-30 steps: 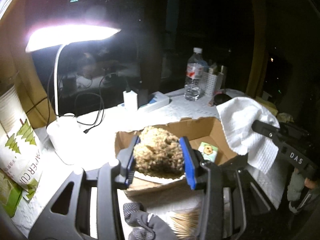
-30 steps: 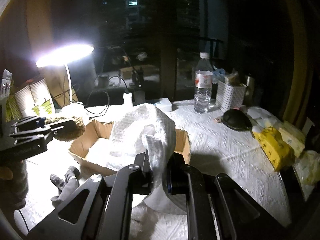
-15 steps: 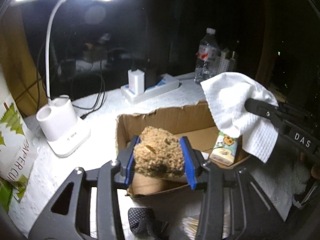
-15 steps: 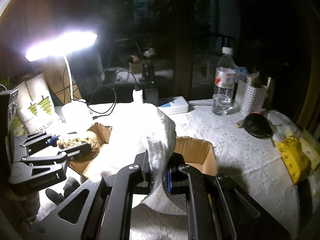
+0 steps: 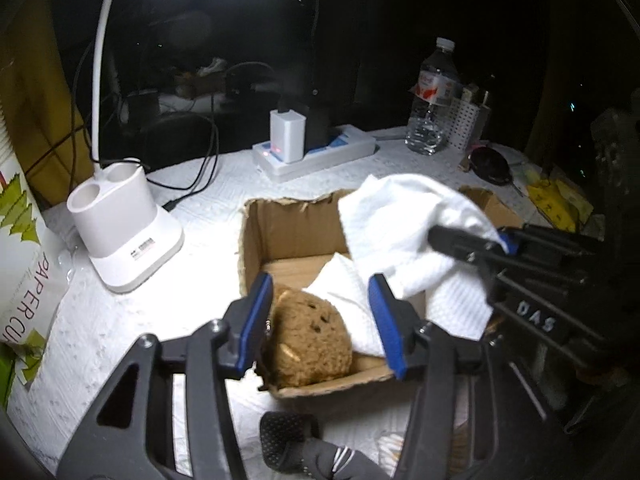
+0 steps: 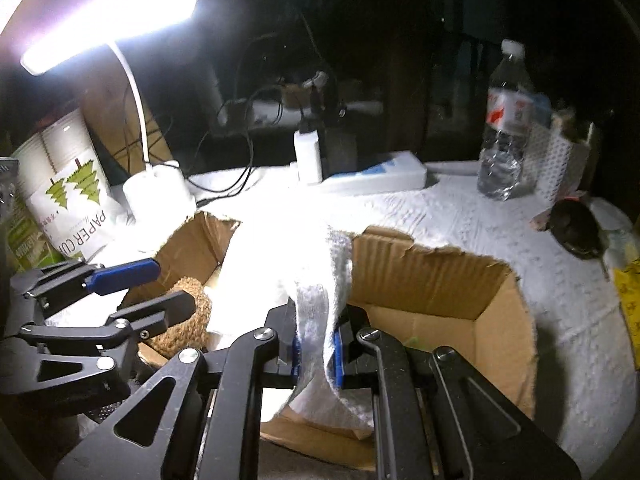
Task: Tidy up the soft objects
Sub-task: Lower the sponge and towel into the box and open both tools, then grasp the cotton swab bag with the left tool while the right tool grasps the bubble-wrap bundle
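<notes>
A brown fuzzy plush toy [image 5: 310,344] lies in the near left corner of an open cardboard box [image 5: 288,220]. My left gripper [image 5: 320,320] is open above it, its blue pads apart on either side and not gripping. My right gripper [image 6: 316,350] is shut on a white towel [image 6: 276,276], which drapes into the box. The towel [image 5: 404,232] also shows in the left wrist view, lying partly beside the plush. The plush [image 6: 188,320] and the left gripper [image 6: 152,288] show at the left of the right wrist view.
A white desk lamp base [image 5: 120,224] stands left of the box. A paper cup pack [image 5: 24,264] is at far left. A power strip with charger [image 5: 316,148], a water bottle [image 5: 434,100] and a white basket [image 5: 468,124] stand behind. A dark glove [image 5: 304,448] lies in front.
My left gripper has opened and the plush toy now rests in the box. My right gripper has carried the towel lower, over and into the box.
</notes>
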Demonstrator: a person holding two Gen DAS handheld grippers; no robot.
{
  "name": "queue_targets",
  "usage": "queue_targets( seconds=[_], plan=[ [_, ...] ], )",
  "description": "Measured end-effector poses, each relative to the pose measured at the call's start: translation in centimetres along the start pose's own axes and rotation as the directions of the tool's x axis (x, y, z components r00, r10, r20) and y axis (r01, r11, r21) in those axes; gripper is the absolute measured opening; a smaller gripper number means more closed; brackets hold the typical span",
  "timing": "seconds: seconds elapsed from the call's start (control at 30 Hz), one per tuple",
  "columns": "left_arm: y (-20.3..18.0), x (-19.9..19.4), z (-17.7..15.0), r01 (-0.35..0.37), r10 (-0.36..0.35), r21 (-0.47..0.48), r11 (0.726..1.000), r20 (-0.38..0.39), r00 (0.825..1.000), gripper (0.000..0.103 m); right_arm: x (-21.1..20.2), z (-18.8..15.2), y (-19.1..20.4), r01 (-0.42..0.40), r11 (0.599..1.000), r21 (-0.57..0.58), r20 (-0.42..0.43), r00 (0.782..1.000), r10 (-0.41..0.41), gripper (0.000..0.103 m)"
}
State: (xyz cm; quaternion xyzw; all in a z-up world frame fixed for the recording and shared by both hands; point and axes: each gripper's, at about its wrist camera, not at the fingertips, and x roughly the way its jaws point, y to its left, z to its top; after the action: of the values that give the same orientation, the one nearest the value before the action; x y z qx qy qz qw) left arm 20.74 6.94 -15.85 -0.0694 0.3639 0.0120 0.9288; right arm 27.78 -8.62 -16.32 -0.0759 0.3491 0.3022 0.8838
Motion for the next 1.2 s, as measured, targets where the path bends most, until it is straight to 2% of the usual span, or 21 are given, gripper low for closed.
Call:
queue_targets(
  seconds=[0.07, 0.13, 0.23, 0.3, 0.6, 1.2],
  plan=[
    [0.1, -0.1, 0.0, -0.002, 0.002, -0.004, 1.000, -0.001, 1.000, 0.052, 0.4, -0.1, 0.0, 0.000, 1.000, 0.004, -0.015, 1.000, 0.000, 0.022],
    [0.1, -0.1, 0.0, -0.004, 0.004, -0.005, 1.000, -0.001, 1.000, 0.052, 0.4, -0.1, 0.1, -0.002, 1.000, 0.008, -0.019, 1.000, 0.002, 0.037],
    [0.0, -0.3, 0.0, -0.006, 0.006, -0.004, 1.000, -0.004, 1.000, 0.054, 0.0, -0.1, 0.0, 0.008, 1.000, 0.013, -0.015, 1.000, -0.007, 0.046],
    [-0.1, -0.5, 0.0, 0.006, -0.006, -0.004, 1.000, -0.005, 1.000, 0.066, -0.5, -0.2, -0.1, 0.018, 1.000, 0.020, -0.007, 1.000, -0.017, 0.049],
    [-0.9, -2.7, 0.2, -0.009, 0.009, 0.007, 1.000, 0.036, 0.999, 0.069, -3.7, -0.4, -0.4, 0.062, 0.998, 0.029, 0.029, 0.998, -0.063, 0.054],
    [-3.8, -8.8, -0.9, 0.019, -0.024, 0.054, 0.998, 0.100, 0.995, 0.072, -10.9, -2.8, 0.8, 0.098, 0.994, 0.047, 0.094, 0.990, -0.102, 0.054]
  ],
)
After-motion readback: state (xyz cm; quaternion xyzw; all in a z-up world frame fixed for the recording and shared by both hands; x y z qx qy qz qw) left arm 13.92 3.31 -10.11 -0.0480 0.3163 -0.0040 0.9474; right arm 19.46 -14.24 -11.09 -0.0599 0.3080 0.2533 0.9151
